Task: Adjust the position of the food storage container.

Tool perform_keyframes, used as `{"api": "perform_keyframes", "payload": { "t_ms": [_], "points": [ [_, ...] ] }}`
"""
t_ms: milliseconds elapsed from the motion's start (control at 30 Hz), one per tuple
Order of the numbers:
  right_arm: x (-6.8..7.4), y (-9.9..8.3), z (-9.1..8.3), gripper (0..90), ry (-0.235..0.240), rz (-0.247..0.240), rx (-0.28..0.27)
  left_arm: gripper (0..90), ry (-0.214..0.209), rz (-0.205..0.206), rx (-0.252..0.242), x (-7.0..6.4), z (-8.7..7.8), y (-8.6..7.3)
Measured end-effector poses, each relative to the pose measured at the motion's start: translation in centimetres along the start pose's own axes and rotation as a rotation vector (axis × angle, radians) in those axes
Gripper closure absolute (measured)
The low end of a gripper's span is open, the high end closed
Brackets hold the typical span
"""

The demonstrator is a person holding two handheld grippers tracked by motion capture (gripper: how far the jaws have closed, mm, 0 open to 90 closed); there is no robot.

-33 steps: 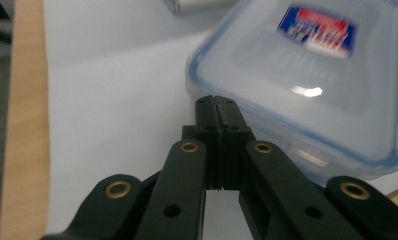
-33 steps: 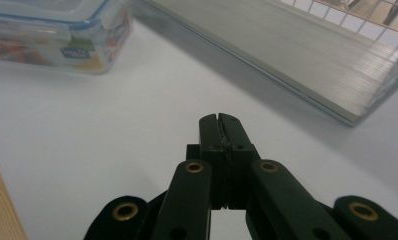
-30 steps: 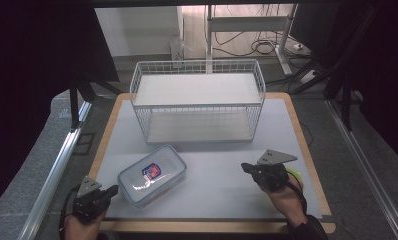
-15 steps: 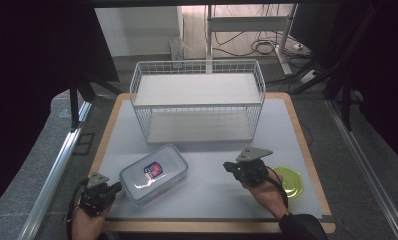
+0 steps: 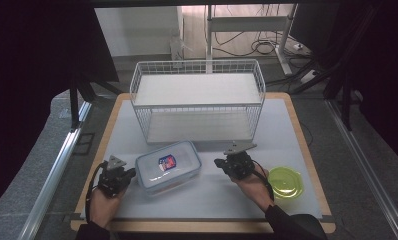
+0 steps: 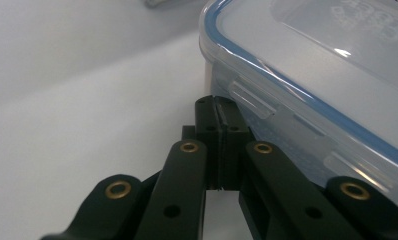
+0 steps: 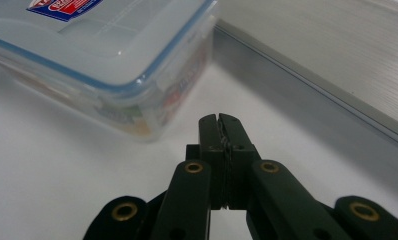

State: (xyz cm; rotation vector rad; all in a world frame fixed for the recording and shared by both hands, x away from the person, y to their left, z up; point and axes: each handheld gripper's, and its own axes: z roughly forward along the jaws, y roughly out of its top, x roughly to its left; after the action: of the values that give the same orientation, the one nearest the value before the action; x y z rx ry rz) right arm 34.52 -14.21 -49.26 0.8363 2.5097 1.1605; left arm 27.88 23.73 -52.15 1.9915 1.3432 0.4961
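- The clear rectangular plastic food box with a blue-sealed snap lid (image 5: 168, 167) is lying flat on the white worktop (image 5: 212, 195), just in front of the white wire two-tier basket rack (image 5: 197, 102).
- The box's lid is carrying a red, white and blue sticker (image 5: 168, 162); its lettering is too small and blurred to read, and embossed writing on the lid in the left gripper view is also unreadable.
- The box's long axis is running left to right across the worktop, turned slightly so its right end is sitting farther from the person.
- The left gripper (image 5: 128, 174) is sitting low at the box's left end, its hand (image 5: 104, 202) coming in from the near edge; its jaws are pressing together on nothing, their tips right at the box's side wall beneath a lid clip (image 6: 250, 97).
- The right gripper (image 5: 219, 163) is pointing leftwards at the box's right end, a little apart from it; its jaws are likewise pressing together on nothing.
- A yellow-green round plastic lid (image 5: 285, 182) is lying flat just right of the right hand (image 5: 254, 187).
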Motion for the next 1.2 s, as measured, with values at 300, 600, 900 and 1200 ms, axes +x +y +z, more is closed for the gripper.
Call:
{"api": "perform_keyframes", "payload": {
  "t_ms": [300, 600, 900, 1200],
  "points": [
    [-0.7, -0.3, 1.2, 89.7, -0.033, 0.01, 0.022, 90.0, -0.083, 0.03, -0.018, -1.0, 2.7, 2.4],
    [-0.8, -0.7, 0.0, 90.0, -0.118, 0.029, 0.117, 90.0, -0.159, 0.061, -0.018, -2.3, 4.5, 4.0],
    [-0.2, -1.0, -0.6, 90.0, -0.167, 0.035, 0.141, 90.0, -0.168, 0.069, -0.008, -3.2, 4.1, 3.9],
    [-0.3, -0.7, -2.8, 84.6, -0.2, 0.03, 0.101, 72.5, -0.082, 0.149, -0.018, -3.1, 2.2, 3.5]
  ]
}}
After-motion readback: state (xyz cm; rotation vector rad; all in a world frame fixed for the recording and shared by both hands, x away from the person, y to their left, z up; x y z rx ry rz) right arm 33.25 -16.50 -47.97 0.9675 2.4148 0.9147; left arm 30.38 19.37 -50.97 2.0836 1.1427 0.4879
